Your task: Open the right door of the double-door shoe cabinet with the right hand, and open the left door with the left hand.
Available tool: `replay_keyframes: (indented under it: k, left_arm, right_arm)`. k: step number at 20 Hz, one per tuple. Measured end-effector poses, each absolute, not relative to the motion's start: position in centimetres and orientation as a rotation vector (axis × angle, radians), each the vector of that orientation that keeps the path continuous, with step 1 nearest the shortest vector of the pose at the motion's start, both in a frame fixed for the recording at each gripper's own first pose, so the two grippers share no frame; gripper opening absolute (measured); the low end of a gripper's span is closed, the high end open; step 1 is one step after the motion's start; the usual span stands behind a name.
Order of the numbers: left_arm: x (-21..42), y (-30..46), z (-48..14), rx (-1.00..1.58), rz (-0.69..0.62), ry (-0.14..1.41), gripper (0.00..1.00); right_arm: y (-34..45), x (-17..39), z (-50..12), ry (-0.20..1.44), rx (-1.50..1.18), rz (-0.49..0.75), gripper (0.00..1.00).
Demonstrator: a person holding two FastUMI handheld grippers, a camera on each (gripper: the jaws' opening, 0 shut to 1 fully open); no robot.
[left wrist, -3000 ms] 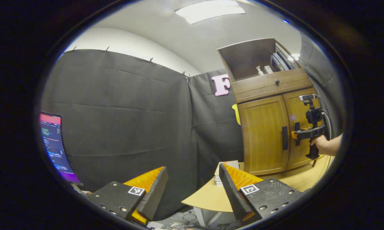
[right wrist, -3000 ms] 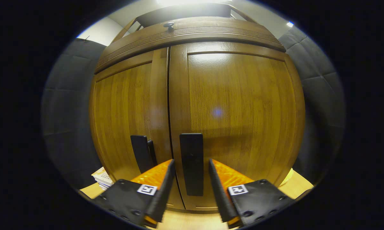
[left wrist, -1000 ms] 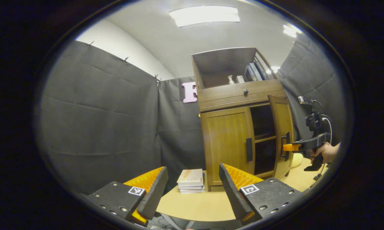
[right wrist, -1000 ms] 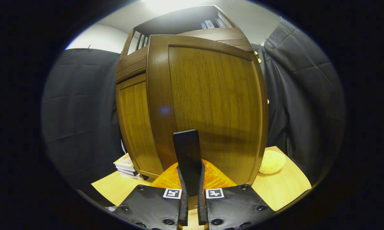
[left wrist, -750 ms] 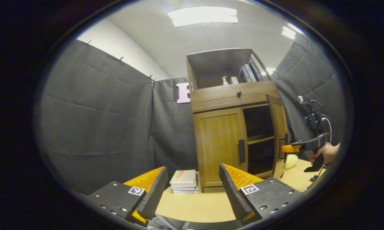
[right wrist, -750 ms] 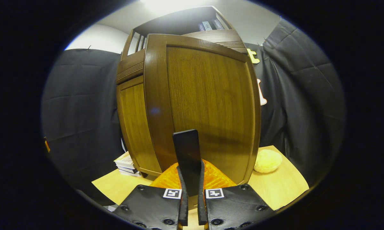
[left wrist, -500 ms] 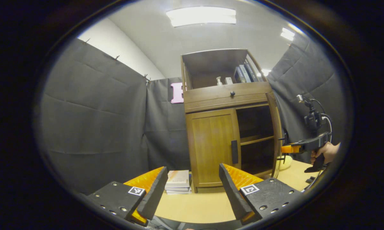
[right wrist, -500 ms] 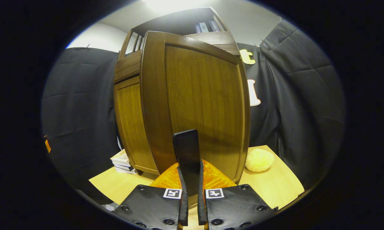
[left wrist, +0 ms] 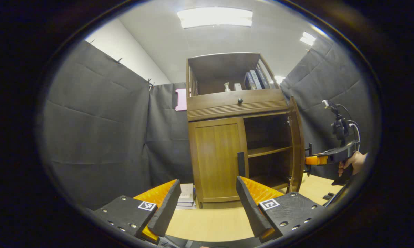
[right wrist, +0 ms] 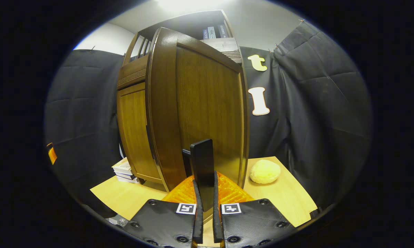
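Note:
The brown wooden shoe cabinet [left wrist: 238,103] stands on a light table. Its right door [left wrist: 295,144] is swung out nearly edge-on, baring dark shelves [left wrist: 267,150]. The left door [left wrist: 216,158] is closed, with its black handle [left wrist: 241,164] at the inner edge. My left gripper [left wrist: 207,203] is open, low in front of the cabinet and well short of it. In the right gripper view my right gripper [right wrist: 205,206] is shut on the right door's black handle [right wrist: 203,168], with the right door [right wrist: 202,110] filling the middle. The right gripper [left wrist: 312,160] also appears at the far right of the left gripper view, held by a hand [left wrist: 353,163].
A stack of books [left wrist: 185,196] lies on the table [left wrist: 210,220] left of the cabinet. A yellow round soft thing [right wrist: 265,171] sits on the table [right wrist: 282,196] right of the open door. Books and small items stand on the top shelf [left wrist: 248,81]. Black cloth walls surround the booth.
The right gripper closed on the right door's handle and pulled the door from closed to wide open. The left gripper view has swung toward the cabinet, its gripper still open.

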State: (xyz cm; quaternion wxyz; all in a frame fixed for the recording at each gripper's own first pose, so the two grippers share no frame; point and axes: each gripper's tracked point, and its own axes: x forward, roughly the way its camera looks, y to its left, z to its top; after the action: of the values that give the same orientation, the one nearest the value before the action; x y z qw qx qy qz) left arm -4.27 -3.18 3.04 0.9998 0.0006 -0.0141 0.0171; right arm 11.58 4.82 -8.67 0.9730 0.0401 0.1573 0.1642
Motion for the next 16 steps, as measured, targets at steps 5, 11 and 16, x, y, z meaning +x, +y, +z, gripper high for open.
replay_keyframes:
  k: [5,11,16]
  left_arm:
    - [-3.3,-5.4,2.8,0.001,-0.003,-0.029,0.94]
    - [-3.7,-7.4,3.2,0.001,-0.034,-0.028,0.94]
    - [-3.4,-8.9,3.3,0.010,-0.058,-0.027,0.94]
  right_arm:
    - [2.3,11.1,-9.0,0.321,0.075,0.297,0.09]
    - [-0.6,10.9,-9.1,0.323,0.082,0.269,0.12]
    - [-2.6,11.0,-9.2,0.325,0.080,0.254,0.12]
